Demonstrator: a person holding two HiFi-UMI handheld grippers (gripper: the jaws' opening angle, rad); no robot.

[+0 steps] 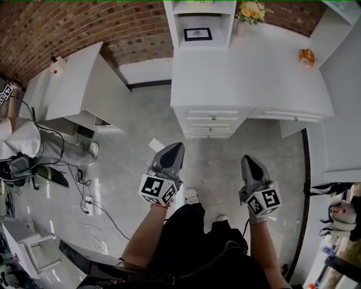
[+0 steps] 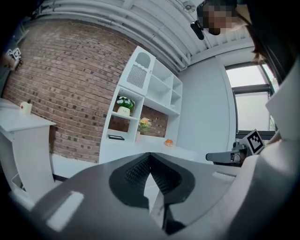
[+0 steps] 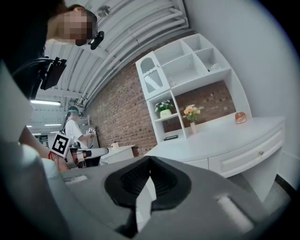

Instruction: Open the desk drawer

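Head view puts the left gripper (image 1: 175,149) low over the grey polished floor (image 1: 130,169) with its grey jaws pressed together on nothing, as the left gripper view confirms. The right gripper (image 1: 248,161) is beside it, likewise closed and empty in its own view. Both are well apart from the white curved desk (image 1: 248,73) at the far side. There a stack of white drawers (image 1: 212,121) sits at the middle of the front, and a wider shallow white drawer (image 1: 290,117) lies to its right, all shut flush. The step in hand looks like the approach, with no drawer touched yet. To do it well, I judge, one gripper should first spread its jaws and come level with the chosen drawer's small knob (image 1: 214,118). It should then close squarely on the knob and pull straight toward the person rather than upward, so so small a hold does not slip. Around, from the left, black and white cables (image 1: 84,192) trail over the floor and a white side table (image 1: 73,84) stands by the red brick wall (image 1: 84,25). A white paper scrap (image 1: 156,145) lies just beside the left gripper. On the desk are a black-framed picture (image 1: 198,34), yellow flowers in a white vase (image 1: 248,11) and a small orange object (image 1: 307,56). Only the scrap lies near the path to the drawers.
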